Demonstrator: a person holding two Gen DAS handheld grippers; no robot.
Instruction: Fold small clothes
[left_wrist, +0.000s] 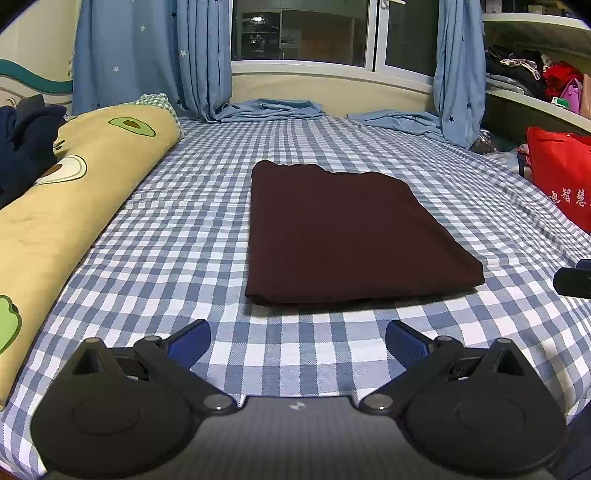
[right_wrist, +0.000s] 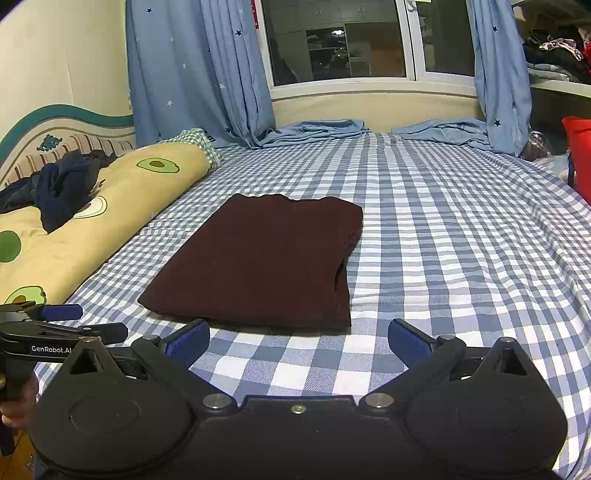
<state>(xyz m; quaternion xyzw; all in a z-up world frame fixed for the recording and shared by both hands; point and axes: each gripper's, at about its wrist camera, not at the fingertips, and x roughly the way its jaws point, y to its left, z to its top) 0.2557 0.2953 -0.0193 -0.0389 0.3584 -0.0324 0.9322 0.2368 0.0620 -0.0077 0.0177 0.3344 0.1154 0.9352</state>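
A dark maroon garment (left_wrist: 343, 232) lies folded into a flat rectangle on the blue-and-white checked bed sheet (left_wrist: 177, 236). It also shows in the right wrist view (right_wrist: 266, 258). My left gripper (left_wrist: 298, 341) is open and empty, just short of the garment's near edge. My right gripper (right_wrist: 298, 341) is open and empty, near the garment's near right corner. The left gripper shows at the left edge of the right wrist view (right_wrist: 62, 325). A dark part of the right gripper shows at the right edge of the left wrist view (left_wrist: 574, 280).
A long yellow avocado-print pillow (left_wrist: 66, 206) lies along the left side with dark navy clothes (right_wrist: 62, 188) on it. A red bag (left_wrist: 561, 173) stands at the right. Blue star curtains (right_wrist: 199, 74) pool on the bed's far end under the window.
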